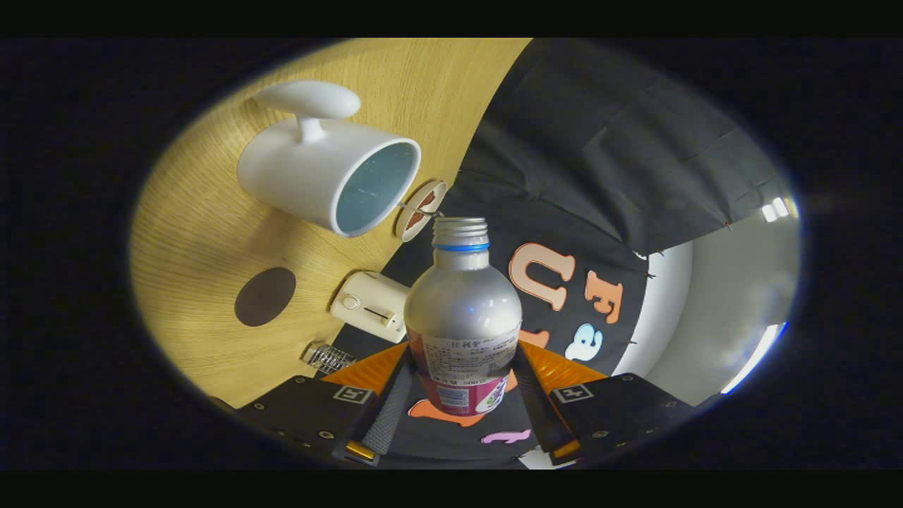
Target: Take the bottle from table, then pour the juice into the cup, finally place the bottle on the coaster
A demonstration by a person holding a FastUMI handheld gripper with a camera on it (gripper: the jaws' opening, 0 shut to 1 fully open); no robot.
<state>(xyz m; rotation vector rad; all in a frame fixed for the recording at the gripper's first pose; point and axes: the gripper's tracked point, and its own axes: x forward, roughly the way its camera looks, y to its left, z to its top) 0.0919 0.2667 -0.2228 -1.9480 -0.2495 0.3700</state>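
A silver bottle (pixel 462 310) with a printed label and an uncapped threaded neck stands between my fingers, and my gripper (pixel 462 391) is shut on its lower body. The whole scene looks rolled: the bottle is lifted off the table and tilted. Its mouth points toward a white cup (pixel 321 173) with a blue inside and a wide flat handle, which stands on the wooden table (pixel 190 233) beyond the bottle and to its left. A dark round coaster (pixel 264 296) lies on the table nearer to me than the cup.
A small round wooden frame (pixel 420 209) stands next to the cup's rim. A white toaster (pixel 370 307) sits near the table edge, beside the bottle. A small wire object (pixel 328 358) lies close to my left finger. Black cloth walls the booth behind.
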